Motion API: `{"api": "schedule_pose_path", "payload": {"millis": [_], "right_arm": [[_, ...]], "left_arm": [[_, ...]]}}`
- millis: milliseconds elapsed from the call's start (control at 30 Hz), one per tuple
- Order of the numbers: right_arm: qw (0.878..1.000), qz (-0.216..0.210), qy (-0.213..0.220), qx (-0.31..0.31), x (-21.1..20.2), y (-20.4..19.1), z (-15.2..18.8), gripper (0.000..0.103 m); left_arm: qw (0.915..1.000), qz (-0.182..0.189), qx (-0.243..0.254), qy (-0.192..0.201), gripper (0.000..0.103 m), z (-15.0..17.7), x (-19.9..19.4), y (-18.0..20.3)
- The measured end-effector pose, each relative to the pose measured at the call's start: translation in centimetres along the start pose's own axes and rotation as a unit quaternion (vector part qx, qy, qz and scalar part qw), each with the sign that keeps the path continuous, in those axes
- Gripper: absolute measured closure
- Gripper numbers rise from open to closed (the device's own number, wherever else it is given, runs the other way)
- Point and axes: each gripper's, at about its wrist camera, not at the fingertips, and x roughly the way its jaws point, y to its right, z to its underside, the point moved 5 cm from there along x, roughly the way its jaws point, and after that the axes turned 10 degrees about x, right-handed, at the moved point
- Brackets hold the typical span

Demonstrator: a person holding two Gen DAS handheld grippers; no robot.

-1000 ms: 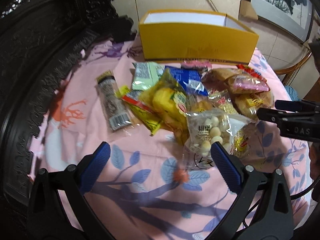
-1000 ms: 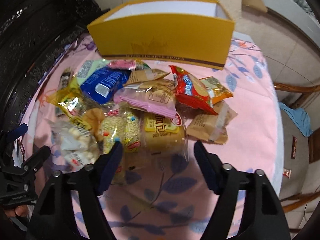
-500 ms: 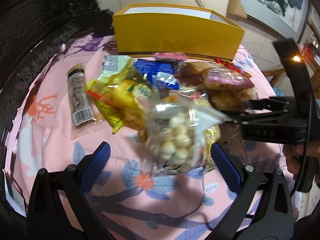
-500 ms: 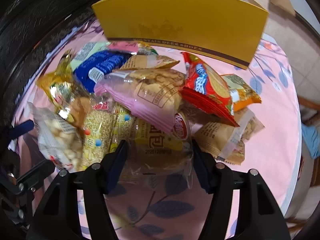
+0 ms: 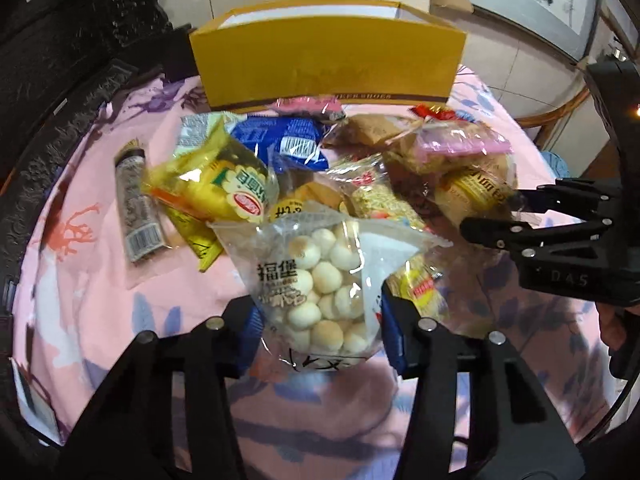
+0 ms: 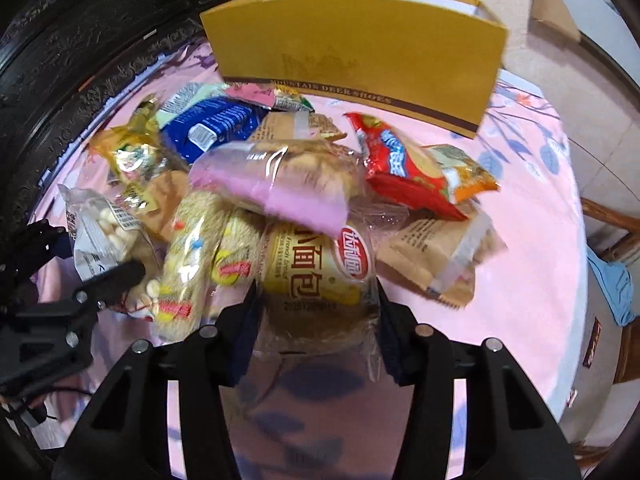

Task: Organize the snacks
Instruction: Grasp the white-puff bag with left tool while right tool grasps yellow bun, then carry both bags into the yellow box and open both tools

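Observation:
A pile of snack packs lies on a pink floral tablecloth [image 5: 80, 280] in front of an open yellow box [image 5: 328, 60] [image 6: 360, 52]. My left gripper [image 5: 320, 322] points down at a clear bag of white round puffs [image 5: 320, 276]. Its jaws are closing, and the blue pads touch both sides of the bag. My right gripper [image 6: 316, 316] is closing on a clear bread pack with a yellow label [image 6: 316, 276], which fills the gap between its pads. Each gripper shows at the edge of the other's view.
Around them lie a blue pack [image 5: 280, 140], a yellow pack [image 5: 224, 188], a dark stick pack [image 5: 136, 208], a pink-wrapped bread [image 6: 280, 184], a red pack [image 6: 400, 168] and a brown paper pack [image 6: 436, 256]. Dark carved furniture [image 5: 60, 80] borders the left; the table edge drops off right.
Both grippers moved forward into the pile. The left jaws went from wide open to closed around the puff bag. The right jaws narrowed onto the bread pack.

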Motion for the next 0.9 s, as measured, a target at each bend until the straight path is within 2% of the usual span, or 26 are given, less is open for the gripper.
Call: {"api": "schedule_pose_path", "payload": {"millis": [100,233,367,467,633,767,900], "right_arm": [[1.0,-0.006,0.024,0.006,-2.9,-0.3,0.0,0.051],[0.998,-0.007,0.069,0.01,-7.3,-1.1,-1.2,0.051],[0.992,0.0,0.121,0.029,-11.1,-2.0,-4.1,0.051],[0.987,0.007,0.157,0.038,-12.8,-2.5,-7.0,0.051],[0.981,0.027,0.187,0.048,-12.5,-2.5,-12.1,0.051],[0.98,0.035,0.187,0.065,-11.5,-1.7,-14.9,0.051],[0.977,0.041,0.191,0.08,-10.6,-0.9,-17.4,0.051]], "left_arm": [[0.9997,-0.003,0.014,0.019,0.052,-0.4,-2.6,0.2],[0.9981,0.016,0.022,0.056,0.053,-1.8,-6.5,-0.3],[0.9919,0.03,0.05,0.113,0.053,-5.2,-10.2,-1.4],[0.9877,0.041,0.055,0.14,0.053,-8.1,-11.3,-2.4],[0.9841,0.051,0.036,0.166,0.053,-14.1,-10.3,-5.2],[0.9867,0.057,0.009,0.152,0.053,-16.9,-7.9,-6.7],[0.9895,0.05,-0.04,0.13,0.053,-19.1,-5.3,-8.4]]}}
